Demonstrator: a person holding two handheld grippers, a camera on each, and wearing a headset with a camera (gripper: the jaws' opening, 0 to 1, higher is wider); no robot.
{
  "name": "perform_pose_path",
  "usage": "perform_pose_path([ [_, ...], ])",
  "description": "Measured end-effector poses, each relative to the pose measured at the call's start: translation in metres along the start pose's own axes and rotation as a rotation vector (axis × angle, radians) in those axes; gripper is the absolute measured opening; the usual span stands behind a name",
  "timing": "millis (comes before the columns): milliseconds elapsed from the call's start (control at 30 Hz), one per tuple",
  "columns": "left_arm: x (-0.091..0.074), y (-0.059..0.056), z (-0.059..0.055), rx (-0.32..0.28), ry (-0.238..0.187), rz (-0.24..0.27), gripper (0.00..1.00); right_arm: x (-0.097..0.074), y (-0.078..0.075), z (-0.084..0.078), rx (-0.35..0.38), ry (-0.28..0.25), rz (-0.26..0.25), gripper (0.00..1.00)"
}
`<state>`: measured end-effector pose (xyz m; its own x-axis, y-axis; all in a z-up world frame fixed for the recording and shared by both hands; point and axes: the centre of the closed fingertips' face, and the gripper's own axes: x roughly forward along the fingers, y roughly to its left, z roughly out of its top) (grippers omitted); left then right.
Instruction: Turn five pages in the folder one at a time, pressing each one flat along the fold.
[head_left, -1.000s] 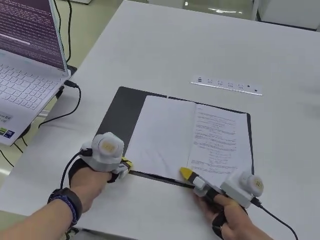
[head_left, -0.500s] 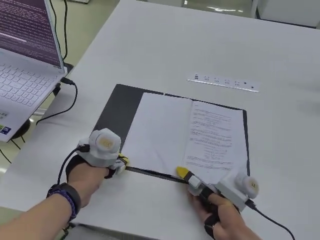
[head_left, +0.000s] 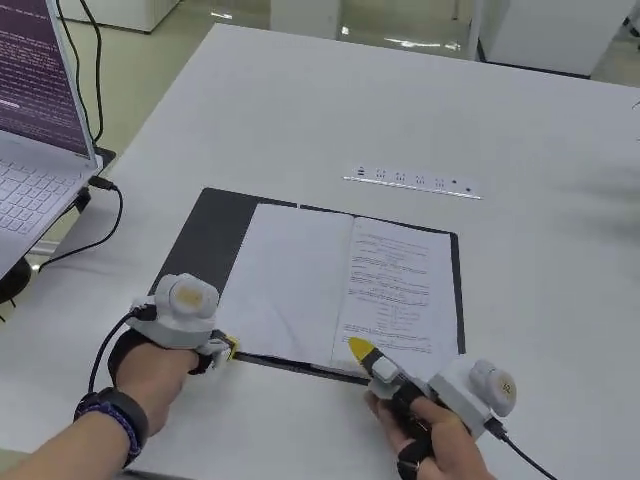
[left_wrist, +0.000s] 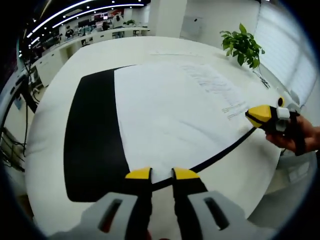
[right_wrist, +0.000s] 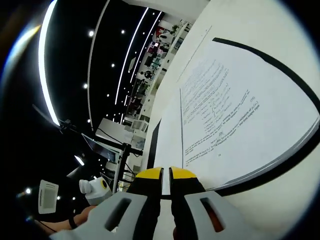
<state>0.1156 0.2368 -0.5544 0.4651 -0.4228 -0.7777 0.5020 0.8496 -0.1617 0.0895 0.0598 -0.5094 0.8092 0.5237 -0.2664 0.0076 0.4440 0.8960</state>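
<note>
The black folder (head_left: 200, 250) lies open on the white table, a blank page (head_left: 290, 285) on its left and a printed page (head_left: 395, 290) on its right. My left gripper (head_left: 226, 347) rests at the folder's near left edge, jaws close together with nothing between them; its own view shows the tips (left_wrist: 161, 173) at the blank page's (left_wrist: 165, 110) near edge. My right gripper (head_left: 358, 350) is shut, its yellow tip at the near edge of the printed page just right of the fold. Its view looks along the printed page (right_wrist: 240, 115). The right gripper (left_wrist: 260, 114) also appears in the left gripper view.
An open laptop (head_left: 30, 150) stands at the far left, its cable (head_left: 105, 215) trailing toward the folder's left side. A flush socket strip (head_left: 412, 182) sits in the table beyond the folder. The table edge runs just below both hands.
The head camera has shifted, so the folder sits further left and lower in the picture. Both grippers stay at the folder's near edge; the right tip is slightly right of the fold.
</note>
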Motion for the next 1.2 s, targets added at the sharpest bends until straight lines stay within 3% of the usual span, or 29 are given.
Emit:
perform_pose_path([
  [133,-0.015,-0.010,0.009,-0.032,-0.043,-0.008,0.14,-0.010,-0.004,0.007,-0.014,-0.026,-0.027,0.17],
  [267,-0.032,-0.021,0.015,-0.074,-0.085,-0.024,0.19,-0.024,-0.004,0.009,-0.029,-0.040,-0.044,0.21],
  [467,-0.051,-0.034,0.018,-0.076,-0.123,-0.044,0.23,-0.044,-0.010,0.024,-0.045,-0.096,-0.078,0.25],
  [600,-0.062,-0.035,0.022,-0.068,-0.149,-0.048,0.27,-0.057,-0.018,0.023,-0.075,-0.093,-0.110,0.30],
  [933,-0.089,-0.032,0.031,0.052,-0.166,-0.039,0.32,-0.087,-0.018,0.034,-0.276,-0.055,-0.159,0.38],
  [1133,-0.104,-0.032,0.037,0.093,-0.192,-0.040,0.37,-0.099,-0.007,0.046,-0.379,-0.049,-0.157,0.44],
  [1200,-0.108,-0.033,0.037,0.114,-0.189,-0.038,0.39,-0.103,-0.003,0.045,-0.433,-0.025,-0.154,0.47],
])
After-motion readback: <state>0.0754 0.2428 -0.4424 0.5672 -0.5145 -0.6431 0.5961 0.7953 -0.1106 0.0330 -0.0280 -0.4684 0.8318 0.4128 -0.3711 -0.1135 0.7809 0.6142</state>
